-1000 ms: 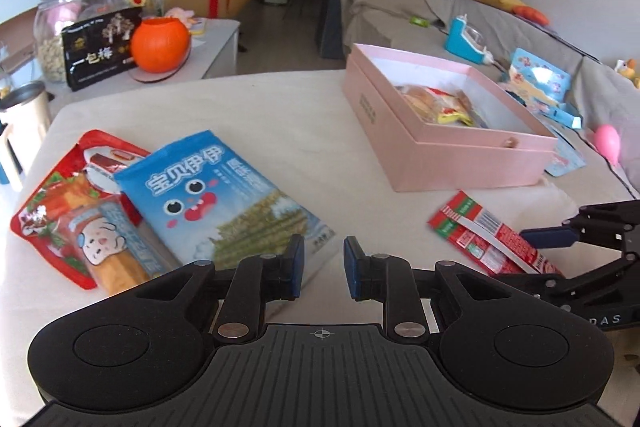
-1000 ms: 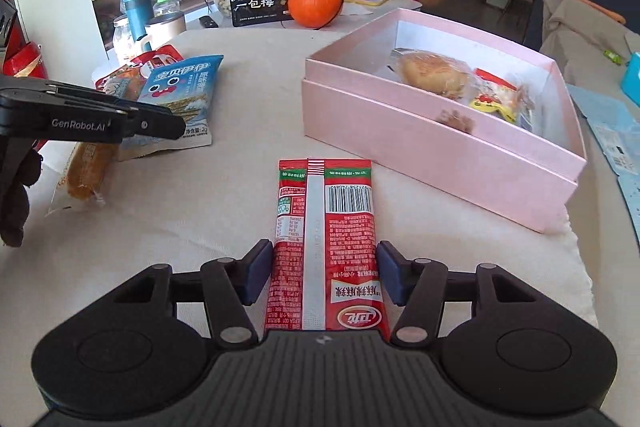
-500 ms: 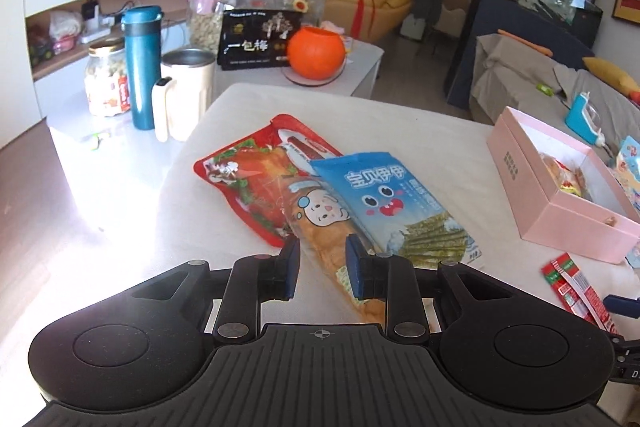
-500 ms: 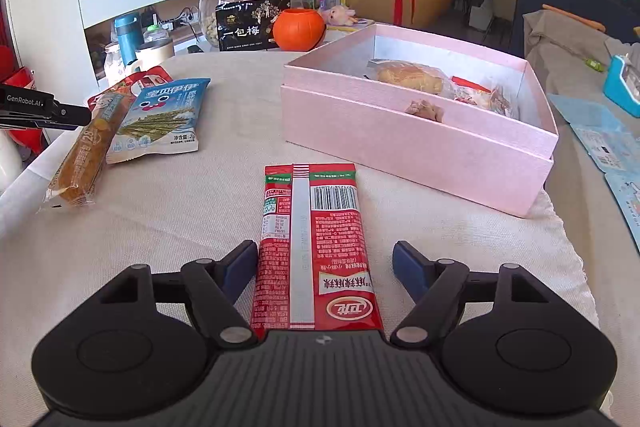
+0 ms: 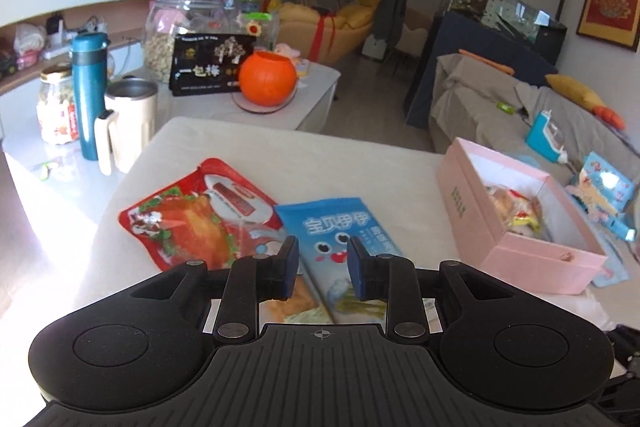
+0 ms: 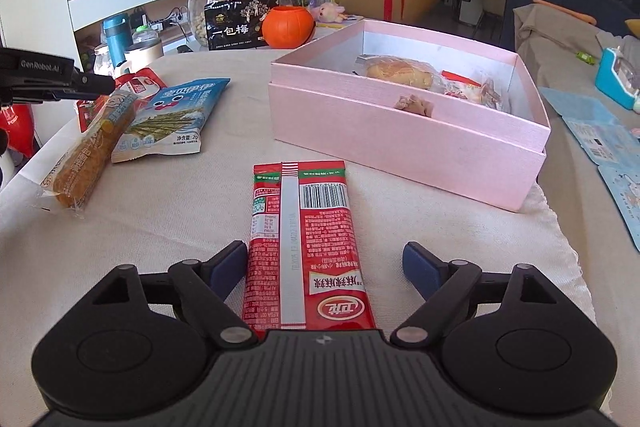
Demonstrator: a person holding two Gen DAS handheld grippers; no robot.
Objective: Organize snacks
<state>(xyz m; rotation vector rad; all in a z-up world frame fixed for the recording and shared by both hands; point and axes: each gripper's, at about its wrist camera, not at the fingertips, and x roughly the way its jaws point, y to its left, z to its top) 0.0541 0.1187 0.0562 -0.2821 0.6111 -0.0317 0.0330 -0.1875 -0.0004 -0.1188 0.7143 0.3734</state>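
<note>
On the table: a beige cloth covers it, and the snacks lie on this cloth.
Right gripper: its jaws are opening and stand wide; the long red packet lies flat between them, and the pads do not press on it.
Red packet: it points toward 12 o'clock in the right wrist view, back side up, with a barcode near its far end.
Left gripper: its jaws are opening but the gap is narrow; no snack is held, the packets lie on the table below the fingertips.
Blue packet: below the left gripper; in the right wrist view it is at 10 o'clock.
Bread stick in clear wrap: just beside the blue packet, touching its left edge.
Red chicken pouch: at 10 o'clock from the left gripper, partly under the other packets.
Pink box: open, at 1 o'clock from the right gripper, near the far end of the red packet; some wrapped snacks are inside.
</note>
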